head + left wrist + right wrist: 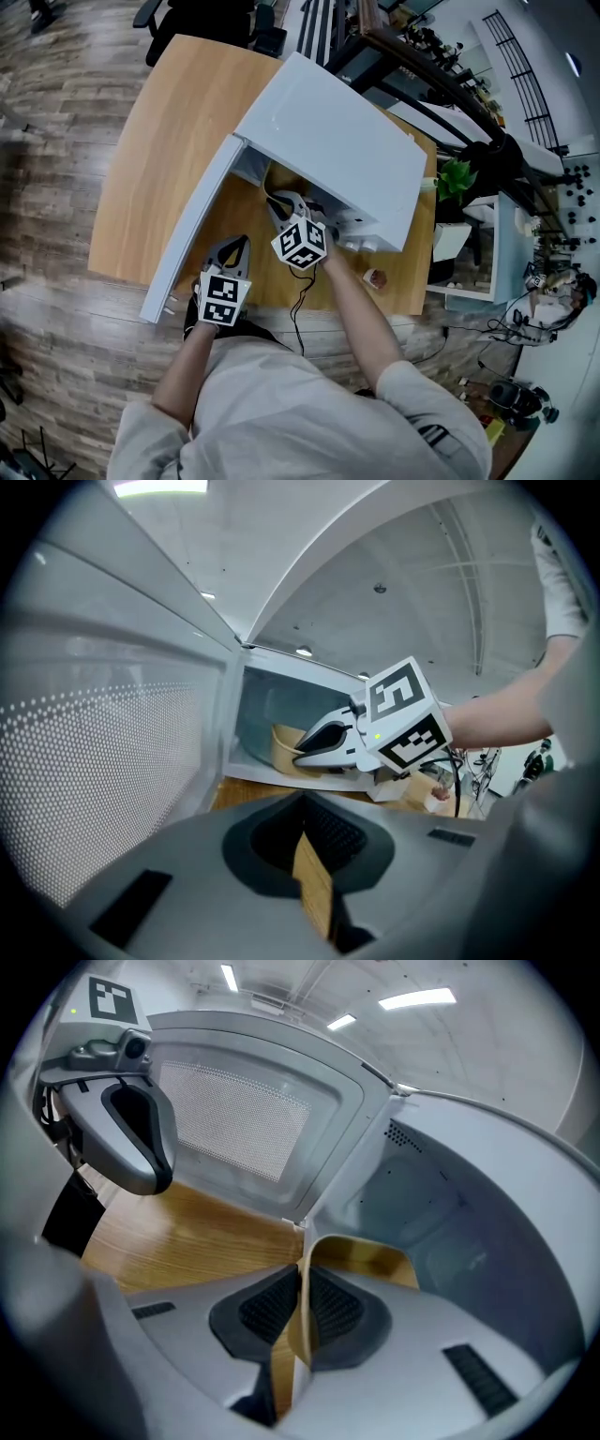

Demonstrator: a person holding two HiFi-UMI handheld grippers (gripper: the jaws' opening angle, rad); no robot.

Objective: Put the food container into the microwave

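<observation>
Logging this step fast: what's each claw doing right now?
Left claw: closed to a thin slit, holding nothing.
Right claw: closed on the food container wall, at the microwave opening.

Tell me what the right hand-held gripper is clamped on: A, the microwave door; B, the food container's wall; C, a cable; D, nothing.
B: in the right gripper view the right hand-held gripper has its jaws pinched on the tan wall of the food container, inside the open microwave.
</observation>
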